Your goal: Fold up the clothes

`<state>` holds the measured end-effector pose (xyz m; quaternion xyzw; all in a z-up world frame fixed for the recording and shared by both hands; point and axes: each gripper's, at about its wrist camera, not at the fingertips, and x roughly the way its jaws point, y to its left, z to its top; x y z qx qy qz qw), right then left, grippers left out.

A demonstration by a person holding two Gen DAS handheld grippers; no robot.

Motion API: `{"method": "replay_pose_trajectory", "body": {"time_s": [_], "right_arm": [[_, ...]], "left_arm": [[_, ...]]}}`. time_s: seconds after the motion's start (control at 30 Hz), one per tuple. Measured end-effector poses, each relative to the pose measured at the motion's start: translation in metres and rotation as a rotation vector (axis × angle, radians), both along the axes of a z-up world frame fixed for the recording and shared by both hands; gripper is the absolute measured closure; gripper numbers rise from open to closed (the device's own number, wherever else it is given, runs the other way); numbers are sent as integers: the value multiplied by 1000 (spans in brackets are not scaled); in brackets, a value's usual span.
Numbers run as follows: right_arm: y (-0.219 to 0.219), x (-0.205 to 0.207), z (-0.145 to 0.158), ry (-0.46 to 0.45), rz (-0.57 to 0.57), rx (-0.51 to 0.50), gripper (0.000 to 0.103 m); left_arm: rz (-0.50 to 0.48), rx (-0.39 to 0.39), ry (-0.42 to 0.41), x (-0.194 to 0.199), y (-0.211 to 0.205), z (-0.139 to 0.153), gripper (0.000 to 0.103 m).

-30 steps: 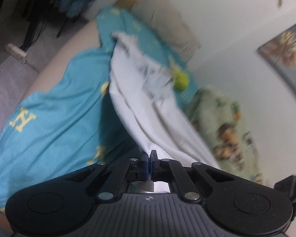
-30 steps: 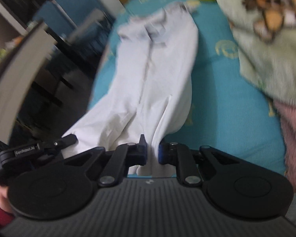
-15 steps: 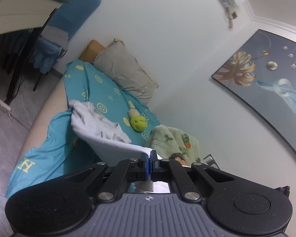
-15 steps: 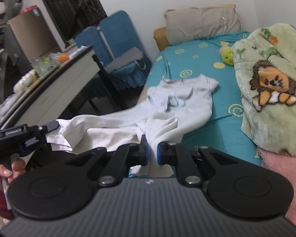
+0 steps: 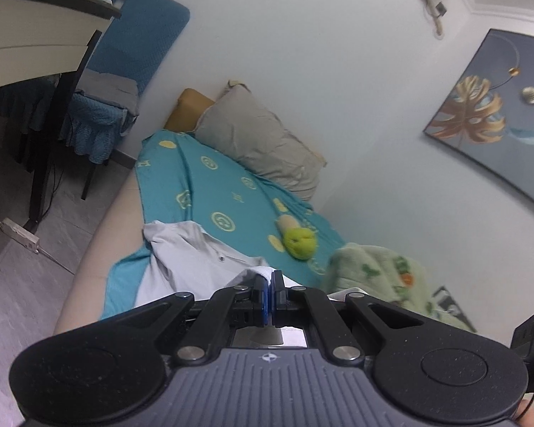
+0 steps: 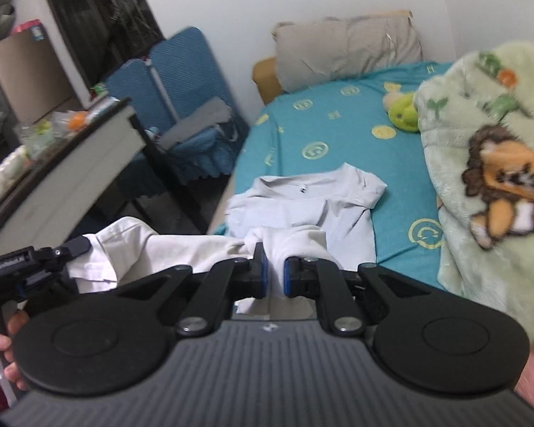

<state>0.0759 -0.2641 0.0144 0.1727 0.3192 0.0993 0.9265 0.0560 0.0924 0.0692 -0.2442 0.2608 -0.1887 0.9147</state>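
White cotton trousers [image 6: 181, 245] hang stretched between the two grippers, above the near edge of the bed with the teal patterned sheet [image 6: 338, 135]. Their far end, the button waistband, lies on that sheet near its edge. The right gripper [image 6: 275, 274] has its jaws nearly together, clamped on a bunched fold of the trousers. The left gripper [image 5: 270, 291] has its jaws pressed tight on a thin edge of the same cloth. A round yellow-green plush toy [image 5: 300, 243] rests on the sheet beyond the waistband, beside a pale green fleece blanket with a lion print [image 6: 495, 185]. A grey pillow [image 5: 263, 146] leans against the wall.
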Motion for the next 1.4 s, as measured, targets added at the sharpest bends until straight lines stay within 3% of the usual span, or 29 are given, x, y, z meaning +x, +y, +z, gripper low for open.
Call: {"method": "replay_pose_trajectory", "body": {"time_s": [0.23,0.4,0.5,0.67,0.87,0.93,1.0,1.07,1.13,1.17,1.23,1.4], "right_arm": [[0,92,-79,100,-46,-25,91],[4,133,-129,159,-60,-77,91],[11,149,-148,195,-52,-130,91],[16,168,-177,244,-40,-173,90],[14,166,-175,244,-50,-151,89],[12,164,-172,242,-62,-132,87],[12,161,-167,233,-70,-115,76],[12,154,-159,199,-78,-91,28],[14,146,-148,141,-92,-59,11],[17,141,-141,116,-94,-76,11],[24,131,-127,68,-98,-126,11],[29,96,-103,-10,-132,-161,11]], "left_arm": [[21,134,60,107,-23,-80,101],[23,267,126,150,-41,-142,101],[23,319,222,166,-46,-176,101],[3,371,273,184,-54,-204,101],[-15,416,241,177,-61,-201,99],[-27,432,229,168,-65,-191,91],[-26,440,204,158,-68,-179,82],[-27,444,173,147,-70,-168,73],[-29,450,142,137,-72,-158,50],[-27,453,124,132,-74,-152,44],[-24,458,86,122,-76,-142,24],[-6,515,10,91,-79,-125,10]]}}
